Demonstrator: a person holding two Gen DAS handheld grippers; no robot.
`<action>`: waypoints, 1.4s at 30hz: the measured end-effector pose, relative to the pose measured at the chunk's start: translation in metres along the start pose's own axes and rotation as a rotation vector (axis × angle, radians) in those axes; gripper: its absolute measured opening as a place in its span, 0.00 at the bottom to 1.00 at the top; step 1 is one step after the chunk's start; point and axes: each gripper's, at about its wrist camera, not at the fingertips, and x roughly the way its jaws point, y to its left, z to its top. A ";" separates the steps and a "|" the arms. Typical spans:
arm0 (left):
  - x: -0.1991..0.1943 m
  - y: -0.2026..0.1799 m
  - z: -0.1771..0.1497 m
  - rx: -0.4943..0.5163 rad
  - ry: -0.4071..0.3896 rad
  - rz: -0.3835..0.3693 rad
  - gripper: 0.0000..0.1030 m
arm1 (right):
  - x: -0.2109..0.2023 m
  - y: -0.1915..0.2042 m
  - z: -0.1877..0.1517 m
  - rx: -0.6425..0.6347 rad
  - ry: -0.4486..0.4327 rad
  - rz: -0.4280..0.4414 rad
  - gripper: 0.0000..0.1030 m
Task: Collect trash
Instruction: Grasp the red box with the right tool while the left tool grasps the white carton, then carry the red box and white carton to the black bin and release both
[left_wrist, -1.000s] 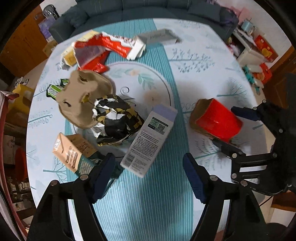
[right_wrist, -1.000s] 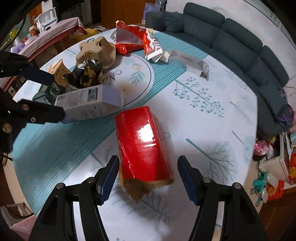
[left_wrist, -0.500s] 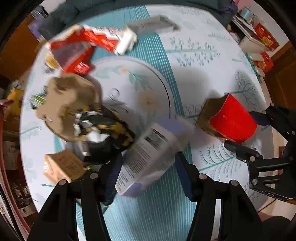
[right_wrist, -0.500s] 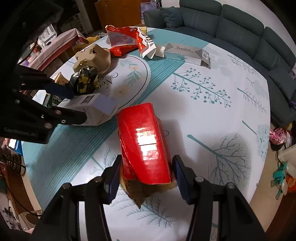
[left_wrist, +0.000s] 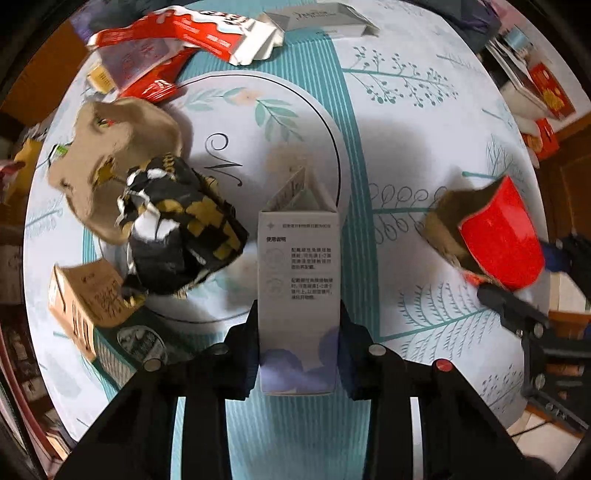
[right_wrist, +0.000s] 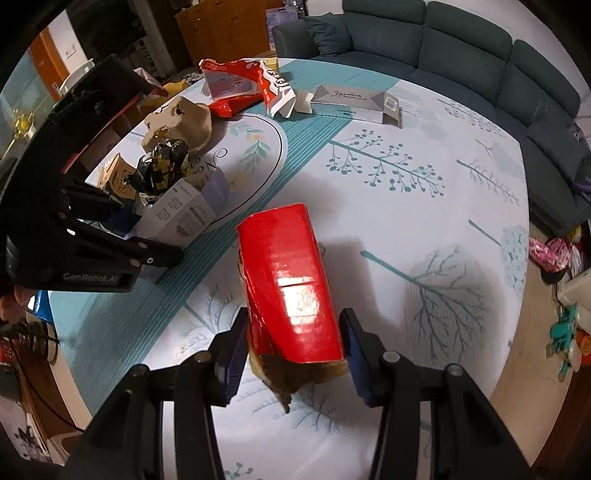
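Your left gripper (left_wrist: 298, 347), jaws just closing, clamps the white box (left_wrist: 298, 291) above the desk (left_wrist: 406, 110). Your right gripper (right_wrist: 293, 350), also closing, straddles the red carton (right_wrist: 291, 284); contact unclear. Farther off lies the crumpled wrapper (left_wrist: 181, 225).

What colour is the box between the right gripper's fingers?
Glossy red box with a torn brown end, clearest in the right wrist view.

- Red box (right_wrist: 291, 280): glossy, smooth film over brown cardboard.
- Pale box (left_wrist: 298, 280): matt printed card.
- Crumpled black-and-yellow wrapper (left_wrist: 177, 229): shiny foil.
- Egg carton (left_wrist: 110, 162): rough pulp.
- Tablecloth (right_wrist: 424, 206): smooth, slightly sheeny.
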 end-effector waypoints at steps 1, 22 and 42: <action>-0.001 -0.001 -0.004 -0.004 -0.006 0.000 0.32 | -0.002 0.000 -0.002 0.012 -0.002 0.005 0.46; -0.123 0.010 -0.183 0.064 -0.249 -0.131 0.32 | -0.091 0.086 -0.083 0.319 -0.100 0.046 0.45; -0.061 0.083 -0.359 0.073 -0.201 -0.175 0.32 | -0.052 0.242 -0.220 0.621 0.035 0.026 0.45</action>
